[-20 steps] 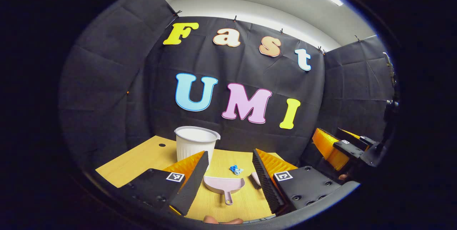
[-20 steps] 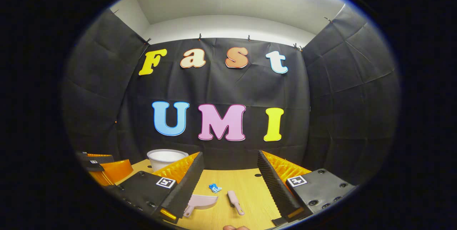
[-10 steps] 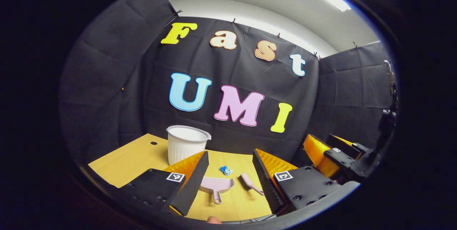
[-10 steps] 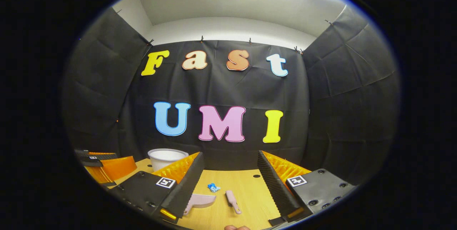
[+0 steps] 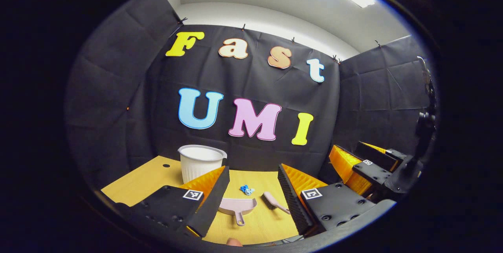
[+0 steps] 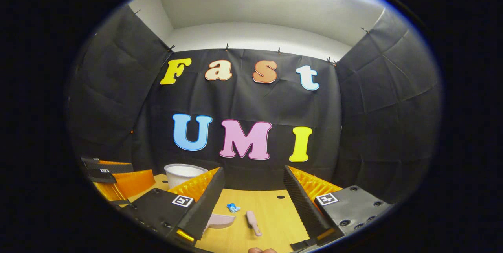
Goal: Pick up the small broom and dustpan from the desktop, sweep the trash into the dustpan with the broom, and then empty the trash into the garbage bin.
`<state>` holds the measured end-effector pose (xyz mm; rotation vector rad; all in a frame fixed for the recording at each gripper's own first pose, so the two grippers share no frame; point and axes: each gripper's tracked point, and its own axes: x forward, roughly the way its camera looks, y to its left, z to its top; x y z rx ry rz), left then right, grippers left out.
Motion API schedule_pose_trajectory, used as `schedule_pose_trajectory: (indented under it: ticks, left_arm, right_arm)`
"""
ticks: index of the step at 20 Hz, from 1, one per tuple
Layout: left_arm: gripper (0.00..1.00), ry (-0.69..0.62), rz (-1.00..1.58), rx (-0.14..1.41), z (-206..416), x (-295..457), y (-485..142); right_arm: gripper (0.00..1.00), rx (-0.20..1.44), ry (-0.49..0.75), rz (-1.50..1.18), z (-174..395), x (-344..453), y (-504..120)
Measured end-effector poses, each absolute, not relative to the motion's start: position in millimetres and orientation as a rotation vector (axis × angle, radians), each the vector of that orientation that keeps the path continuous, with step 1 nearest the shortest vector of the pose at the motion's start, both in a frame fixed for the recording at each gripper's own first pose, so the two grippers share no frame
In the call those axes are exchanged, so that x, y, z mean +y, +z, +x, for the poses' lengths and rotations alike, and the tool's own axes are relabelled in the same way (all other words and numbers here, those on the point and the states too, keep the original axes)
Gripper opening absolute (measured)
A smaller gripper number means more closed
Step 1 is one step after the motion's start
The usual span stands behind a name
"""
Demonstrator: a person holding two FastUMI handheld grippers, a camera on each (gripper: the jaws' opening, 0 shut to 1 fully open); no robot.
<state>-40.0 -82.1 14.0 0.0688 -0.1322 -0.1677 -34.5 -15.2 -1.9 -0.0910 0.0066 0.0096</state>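
Observation:
A small pink dustpan [image 5: 238, 206] lies flat on the wooden desktop [image 5: 153, 174], handle toward me, and is partly hidden behind a finger in the right gripper view [image 6: 220, 220]. To its right lies the small pink broom [image 5: 275, 201] [image 6: 253, 222]. A crumpled blue scrap of trash [image 5: 246, 189] [image 6: 232, 207] rests just beyond both. The white ribbed garbage bin [image 5: 199, 162] [image 6: 181, 173] stands at the back left. My left gripper [image 5: 253, 194] hovers open above the near desk edge, before the dustpan. My right gripper [image 6: 253, 198] hovers open too, in line with the broom. Neither holds anything.
The other gripper shows off to the right in the left gripper view [image 5: 365, 166] and at the far left in the right gripper view [image 6: 114, 176]. Two small cable holes [image 5: 166, 165] [image 6: 280, 197] mark the desktop. A fingertip [image 5: 234, 242] peeks in at the bottom edge.
Both grippers have tilted and drawn back a little, so the dustpan, broom and trash sit slightly farther and lower in view. Jaws stayed open; nothing on the desk moved.

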Motion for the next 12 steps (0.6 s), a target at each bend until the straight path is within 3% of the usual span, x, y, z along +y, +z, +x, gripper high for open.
schedule_pose_trajectory:
  ticks: [2,3,5,6,11,12]
  left_arm:
    - [0.74,-0.168,0.099,-0.134,-33,-83,13]
    - [0.74,-0.162,0.105,-0.128,-29,-82,12]
    - [0.74,-0.152,0.098,-0.111,-21,-79,10]
    - [0.74,-0.152,0.089,-0.105,-19,-80,10]
    - [0.74,-0.131,0.054,-0.038,3,-69,-6]
    - [0.74,-0.115,0.047,-0.016,10,-65,-9]
  right_arm:
    - [0.92,0.007,-0.001,-0.097,-30,-18,-3]
    - [0.98,0.016,-0.002,-0.092,-29,-18,-4]
    - [0.98,0.022,-0.008,-0.093,-24,-20,-6]
    - [0.93,0.019,-0.013,-0.097,-21,-23,-5]
    - [0.93,0.029,-0.012,-0.135,3,-26,-13]
    - [0.98,0.045,-0.013,-0.141,10,-27,-19]
